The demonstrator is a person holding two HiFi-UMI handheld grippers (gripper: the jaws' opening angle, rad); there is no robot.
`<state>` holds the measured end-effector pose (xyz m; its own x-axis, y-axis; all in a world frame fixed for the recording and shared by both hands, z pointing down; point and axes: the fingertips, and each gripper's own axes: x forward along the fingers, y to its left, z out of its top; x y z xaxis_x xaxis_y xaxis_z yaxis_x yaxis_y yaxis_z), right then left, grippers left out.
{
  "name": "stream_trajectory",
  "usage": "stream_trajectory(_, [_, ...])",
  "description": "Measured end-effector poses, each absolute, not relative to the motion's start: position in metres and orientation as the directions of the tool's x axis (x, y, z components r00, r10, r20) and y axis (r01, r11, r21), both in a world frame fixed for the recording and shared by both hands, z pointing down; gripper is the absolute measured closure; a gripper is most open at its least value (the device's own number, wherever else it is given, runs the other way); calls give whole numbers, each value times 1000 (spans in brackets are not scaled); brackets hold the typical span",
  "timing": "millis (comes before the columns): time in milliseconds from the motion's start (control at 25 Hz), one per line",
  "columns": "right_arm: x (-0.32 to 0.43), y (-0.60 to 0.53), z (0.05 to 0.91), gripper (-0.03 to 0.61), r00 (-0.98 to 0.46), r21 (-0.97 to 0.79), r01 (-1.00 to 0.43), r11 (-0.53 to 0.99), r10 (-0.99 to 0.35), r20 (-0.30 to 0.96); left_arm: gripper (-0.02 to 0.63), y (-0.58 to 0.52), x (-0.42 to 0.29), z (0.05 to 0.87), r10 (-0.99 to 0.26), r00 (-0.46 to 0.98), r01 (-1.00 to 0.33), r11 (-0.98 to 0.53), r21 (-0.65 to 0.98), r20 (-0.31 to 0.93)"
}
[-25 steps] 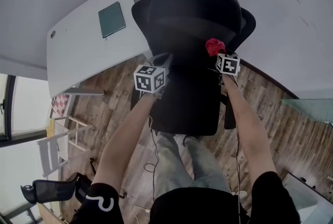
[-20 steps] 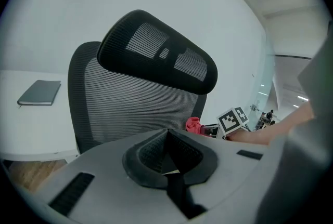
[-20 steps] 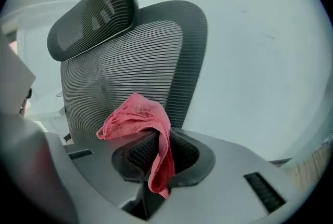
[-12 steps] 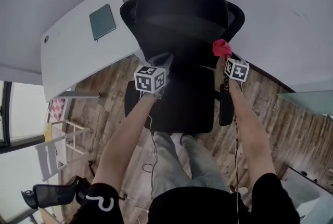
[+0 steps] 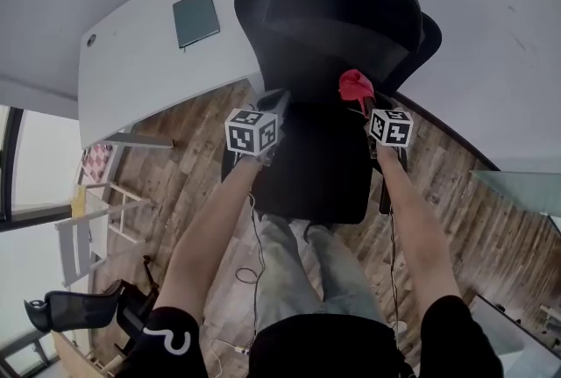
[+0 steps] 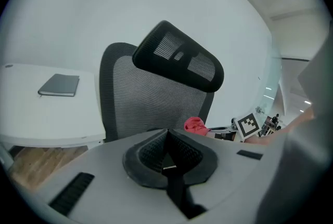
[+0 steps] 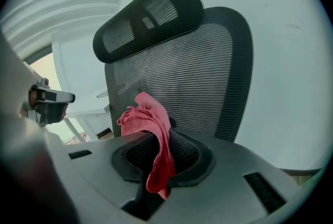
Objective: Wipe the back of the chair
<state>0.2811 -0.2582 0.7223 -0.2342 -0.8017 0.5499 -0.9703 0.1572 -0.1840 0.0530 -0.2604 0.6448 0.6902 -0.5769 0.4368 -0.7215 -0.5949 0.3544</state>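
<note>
- Now the right gripper (image 7: 158, 140) has its jaws clamped on a red cloth (image 7: 148, 119), which bunches above them and hangs in a tail below.
- The cloth sits in front of the lower mesh of the chair (image 7: 197, 82) back, under the headrest; whether it touches the mesh cannot be told.
- The left gripper (image 6: 167, 137) has its jaws pressed together with nothing between them, and it points at the chair back from the left side.
- In the head view both grippers hang over the seat, the left one at the seat's left edge.
- A white desk (image 5: 140, 60) stands left of the chair, with a dark notebook (image 5: 195, 17) lying flat toward its end next to the chair.
</note>
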Motion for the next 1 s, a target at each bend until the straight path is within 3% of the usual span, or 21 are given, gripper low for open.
stream_trajectory(520, [108, -305, 743, 502, -374, -124, -917, 379, -710, 597, 589, -268, -77, 668, -653, 605, -795, -474, 378, 456])
stream_trajectory(1000, [50, -340, 766, 506, -267, -7, -937, 348, -705, 657, 589, -274, -126, 685, -660, 585, -810, -437, 392, 471])
